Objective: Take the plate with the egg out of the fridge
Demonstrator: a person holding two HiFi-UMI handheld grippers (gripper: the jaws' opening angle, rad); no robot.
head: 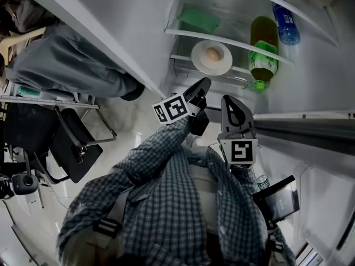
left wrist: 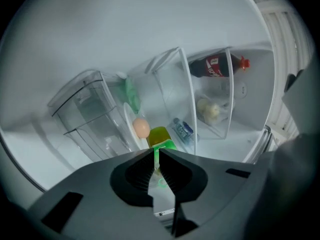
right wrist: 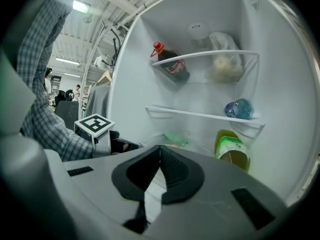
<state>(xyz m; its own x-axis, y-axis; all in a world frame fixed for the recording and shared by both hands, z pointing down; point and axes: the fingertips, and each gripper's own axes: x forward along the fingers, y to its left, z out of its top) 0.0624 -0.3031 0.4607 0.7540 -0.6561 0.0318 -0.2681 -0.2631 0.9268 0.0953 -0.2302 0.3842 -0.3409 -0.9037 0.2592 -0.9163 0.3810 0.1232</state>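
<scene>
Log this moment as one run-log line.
plate: on fridge shelf, egg on it, untouched | left gripper: shut, empty | right gripper: shut, empty

Lower rim of plate [left wrist: 129,124] behind left tongs [left wrist: 156,153]

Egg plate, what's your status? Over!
Left gripper and right gripper both shut, empty. Plate with egg untouched, just ahead of them. Nothing in front; green bottle close on its right.
</scene>
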